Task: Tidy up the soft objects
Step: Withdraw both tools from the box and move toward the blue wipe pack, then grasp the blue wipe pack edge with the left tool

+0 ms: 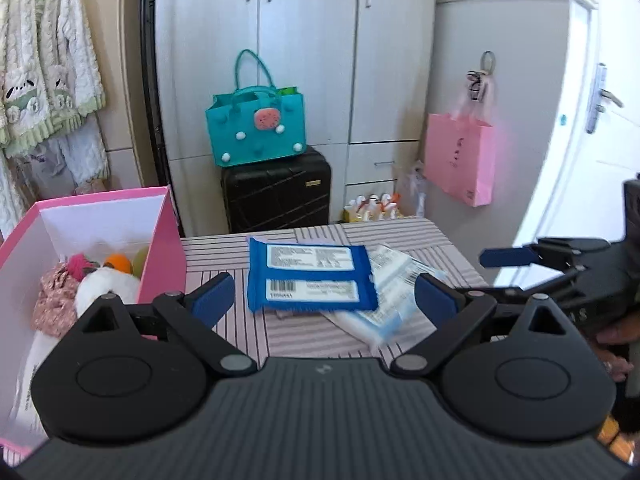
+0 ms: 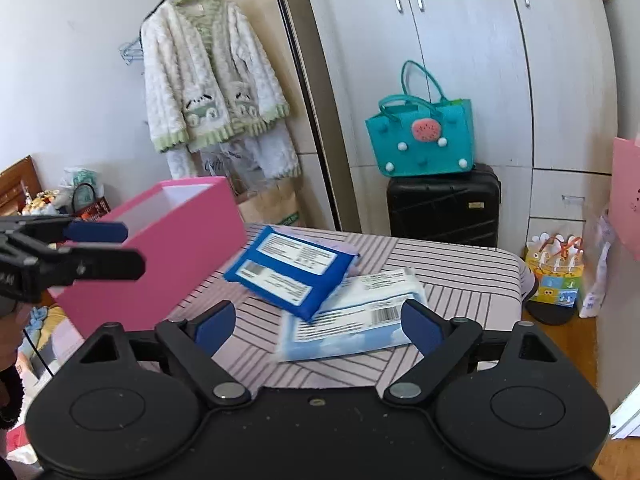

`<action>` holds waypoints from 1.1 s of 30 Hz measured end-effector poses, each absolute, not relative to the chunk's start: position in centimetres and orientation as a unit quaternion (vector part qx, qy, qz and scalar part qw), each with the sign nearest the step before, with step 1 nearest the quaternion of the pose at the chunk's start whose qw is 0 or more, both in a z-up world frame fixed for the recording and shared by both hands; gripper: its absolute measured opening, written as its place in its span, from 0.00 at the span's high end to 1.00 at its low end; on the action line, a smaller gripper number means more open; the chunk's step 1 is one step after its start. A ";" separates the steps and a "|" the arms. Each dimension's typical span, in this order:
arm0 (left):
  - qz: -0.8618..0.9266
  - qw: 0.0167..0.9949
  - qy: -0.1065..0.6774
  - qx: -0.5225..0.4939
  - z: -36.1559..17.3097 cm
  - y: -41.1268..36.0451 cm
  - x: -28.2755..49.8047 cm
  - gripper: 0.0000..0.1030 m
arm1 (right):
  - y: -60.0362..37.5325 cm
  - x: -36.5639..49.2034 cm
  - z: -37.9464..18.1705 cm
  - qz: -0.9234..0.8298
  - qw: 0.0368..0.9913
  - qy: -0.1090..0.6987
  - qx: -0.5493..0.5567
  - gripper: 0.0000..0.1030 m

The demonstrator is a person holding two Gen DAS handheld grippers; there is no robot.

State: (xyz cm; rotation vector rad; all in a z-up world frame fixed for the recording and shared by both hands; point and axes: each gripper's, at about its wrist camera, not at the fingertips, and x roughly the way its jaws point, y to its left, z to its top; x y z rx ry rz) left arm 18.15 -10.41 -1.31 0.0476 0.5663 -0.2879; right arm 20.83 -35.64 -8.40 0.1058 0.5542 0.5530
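A dark blue soft pack (image 1: 310,278) (image 2: 291,270) lies on the striped table, partly over a light blue and white soft pack (image 1: 394,292) (image 2: 352,316). A pink box (image 1: 86,240) (image 2: 168,248) at the table's left holds plush toys (image 1: 88,284). My left gripper (image 1: 324,298) is open and empty, just short of the dark blue pack. My right gripper (image 2: 318,326) is open and empty, its fingers either side of the light pack's near edge. Each gripper shows in the other's view: the right one at the right edge (image 1: 516,264), the left one at the left edge (image 2: 104,248).
The striped table (image 1: 400,236) (image 2: 460,272) ends near a black suitcase (image 1: 276,196) (image 2: 444,204) with a teal bag (image 1: 256,126) (image 2: 420,136) on top. A pink paper bag (image 1: 458,156) hangs on the wardrobe. A fluffy jacket (image 2: 204,76) hangs at the left.
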 end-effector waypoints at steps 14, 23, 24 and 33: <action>-0.068 0.933 0.352 -0.031 -6.3 -10.6 27.7 0.12 | -32.9 27.4 -11.4 0.295 0.900 0.312 0.068 0.23; -0.051 0.916 0.393 -0.059 -8.6 -9.6 30.4 0.24 | -31.6 29.3 -12.8 0.298 0.890 0.334 0.079 0.29; -0.056 0.915 0.394 -0.065 -8.8 -9.5 30.3 0.25 | -31.6 29.4 -12.9 0.300 0.889 0.336 0.082 0.31; -0.076 0.910 0.398 -0.084 -8.9 -9.6 29.2 0.51 | -31.1 29.8 -13.6 0.288 0.888 0.344 0.100 0.66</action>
